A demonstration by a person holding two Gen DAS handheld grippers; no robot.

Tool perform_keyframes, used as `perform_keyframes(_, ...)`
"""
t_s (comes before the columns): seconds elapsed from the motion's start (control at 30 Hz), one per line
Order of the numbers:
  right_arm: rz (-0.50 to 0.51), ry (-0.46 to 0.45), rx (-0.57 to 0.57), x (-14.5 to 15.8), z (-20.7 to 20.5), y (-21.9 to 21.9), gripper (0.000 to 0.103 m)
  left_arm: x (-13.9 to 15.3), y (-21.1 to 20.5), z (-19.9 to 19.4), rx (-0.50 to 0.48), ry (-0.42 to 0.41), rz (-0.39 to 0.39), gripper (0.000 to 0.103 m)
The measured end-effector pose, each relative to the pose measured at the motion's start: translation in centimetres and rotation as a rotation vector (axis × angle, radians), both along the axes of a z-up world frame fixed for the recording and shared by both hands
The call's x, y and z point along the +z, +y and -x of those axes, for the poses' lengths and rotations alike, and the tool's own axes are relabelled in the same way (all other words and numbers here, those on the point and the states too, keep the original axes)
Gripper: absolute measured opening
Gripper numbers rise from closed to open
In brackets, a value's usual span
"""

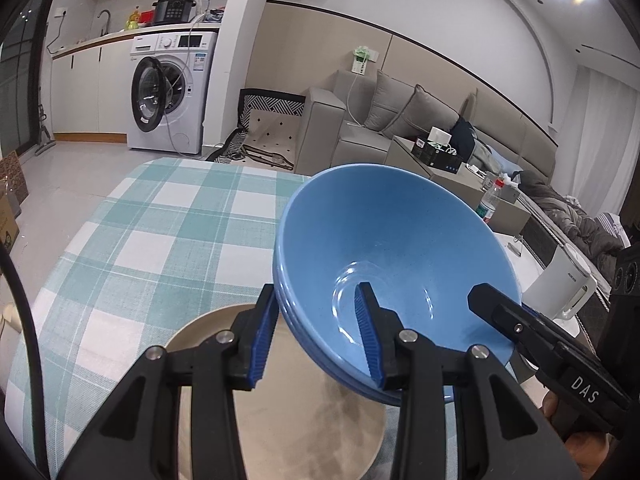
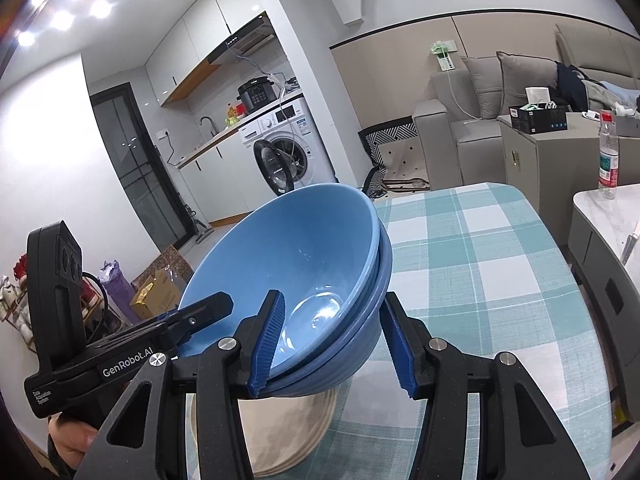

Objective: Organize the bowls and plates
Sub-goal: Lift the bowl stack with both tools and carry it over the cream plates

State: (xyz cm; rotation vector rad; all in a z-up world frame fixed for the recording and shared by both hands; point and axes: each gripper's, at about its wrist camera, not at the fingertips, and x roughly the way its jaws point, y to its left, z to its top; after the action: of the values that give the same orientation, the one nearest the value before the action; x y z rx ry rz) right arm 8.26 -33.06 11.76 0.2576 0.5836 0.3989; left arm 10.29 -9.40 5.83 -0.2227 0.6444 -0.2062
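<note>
Bowls (image 1: 396,248) (stacked) tilted, mouths facing cameras; left tongs (image 1: 320,336), right tongs (image 2: 332,340) clamp opposite rims.

Both handheld tools are built of matte black plastic arms, fastened with round silver screws. Ribbed blue pads are fitted inside the jaws of the left gripper (image 1: 318,332) and the right gripper (image 2: 332,340). White lettering, "DAS" and "GenRobot.AI", is printed on the bodies.

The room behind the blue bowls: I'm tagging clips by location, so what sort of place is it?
Most likely a small open-plan flat: a white front-loading washing machine under a kitchen counter with a sink tap, and a grey fabric sofa beyond the teal-and-white checked tablecloth.
</note>
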Motion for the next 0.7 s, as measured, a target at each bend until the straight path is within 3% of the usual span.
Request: perform_keyframes(0.7,0.011,0.024,0.102,-1.6,0.0,4.7,0.050,-1.8,4.1,2.3,0.096,0.005,0.004,0.038)
